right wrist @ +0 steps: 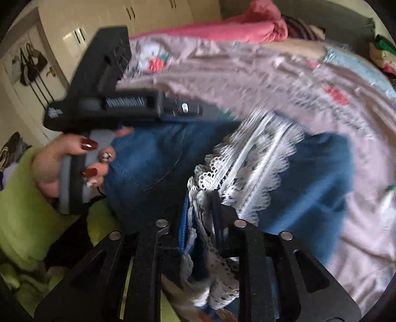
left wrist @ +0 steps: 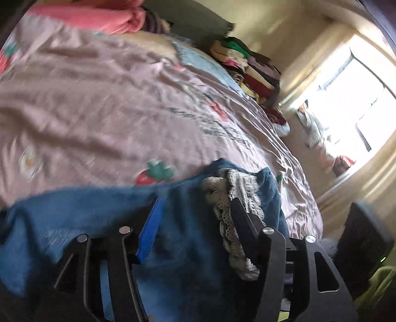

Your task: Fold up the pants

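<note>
Blue denim pants point(left wrist: 188, 237) with white lace trim point(left wrist: 237, 188) lie on a pink strawberry-print bedsheet point(left wrist: 104, 104). My left gripper point(left wrist: 195, 200) hovers over the denim, open wide, its blue pad point(left wrist: 151, 228) off the cloth. In the right wrist view the pants point(right wrist: 153, 158) spread ahead, the lace point(right wrist: 250, 158) fanned on top. My right gripper point(right wrist: 199, 205) stands slightly open, with bunched lace and denim between its fingers. A hand point(right wrist: 74, 163) in a green sleeve holds the other tool's black housing point(right wrist: 111, 104) at the left.
A pink blanket point(left wrist: 99, 17) lies at the bed's far end. Stacks of folded clothes point(left wrist: 250, 69) line the bed's right side. A bright window point(left wrist: 354, 99) is beyond. Cream wardrobe doors point(right wrist: 81, 27) and hanging bags point(right wrist: 29, 64) stand at the left.
</note>
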A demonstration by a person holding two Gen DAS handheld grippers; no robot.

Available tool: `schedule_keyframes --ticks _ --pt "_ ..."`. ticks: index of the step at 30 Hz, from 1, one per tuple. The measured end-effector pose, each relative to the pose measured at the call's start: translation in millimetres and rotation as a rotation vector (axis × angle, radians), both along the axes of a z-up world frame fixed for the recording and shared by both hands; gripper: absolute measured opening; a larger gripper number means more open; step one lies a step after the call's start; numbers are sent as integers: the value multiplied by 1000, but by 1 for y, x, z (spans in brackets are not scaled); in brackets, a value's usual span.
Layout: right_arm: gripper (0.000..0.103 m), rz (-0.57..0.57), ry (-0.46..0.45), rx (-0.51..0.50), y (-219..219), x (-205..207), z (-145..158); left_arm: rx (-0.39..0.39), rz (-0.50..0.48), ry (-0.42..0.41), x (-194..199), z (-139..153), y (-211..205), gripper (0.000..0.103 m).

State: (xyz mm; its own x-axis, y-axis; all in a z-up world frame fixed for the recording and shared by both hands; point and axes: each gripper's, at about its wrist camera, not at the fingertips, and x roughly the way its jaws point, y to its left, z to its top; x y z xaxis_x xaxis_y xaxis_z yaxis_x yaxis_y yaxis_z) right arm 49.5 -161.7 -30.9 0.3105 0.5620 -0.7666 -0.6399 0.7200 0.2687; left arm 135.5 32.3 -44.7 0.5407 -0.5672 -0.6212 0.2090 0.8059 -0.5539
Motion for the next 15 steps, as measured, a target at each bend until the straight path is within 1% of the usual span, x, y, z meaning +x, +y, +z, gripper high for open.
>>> schedule_keyframes --ticks 2,3,4,6,7,9,12,15 --pt "26 12 -1 20 1 -3 4 -23 8 -4 -4 0 5 56" --pt "33 14 -15 38 -2 -7 12 -24 7 -8 -5 1 5 58" --pt "35 14 -23 58 -7 -11 18 -29 0 -11 -6 3 2 62" --pt "45 1 -57 93 -22 -22 36 -44 -19 -12 -5 7 -5 65" --pt "48 -6 -77 94 -27 -25 42 -51 -31 -14 -5 7 -7 65" --pt "51 -22 -124 64 -42 -35 49 -64 -50 -12 -6 5 -8 66" --pt "52 -24 -174 -5 -55 -51 49 -92 -92 18 -1 2 -22 67" --pt "52 43 -200 -89 -51 -70 37 -94 -107 61 6 -6 -33 67"
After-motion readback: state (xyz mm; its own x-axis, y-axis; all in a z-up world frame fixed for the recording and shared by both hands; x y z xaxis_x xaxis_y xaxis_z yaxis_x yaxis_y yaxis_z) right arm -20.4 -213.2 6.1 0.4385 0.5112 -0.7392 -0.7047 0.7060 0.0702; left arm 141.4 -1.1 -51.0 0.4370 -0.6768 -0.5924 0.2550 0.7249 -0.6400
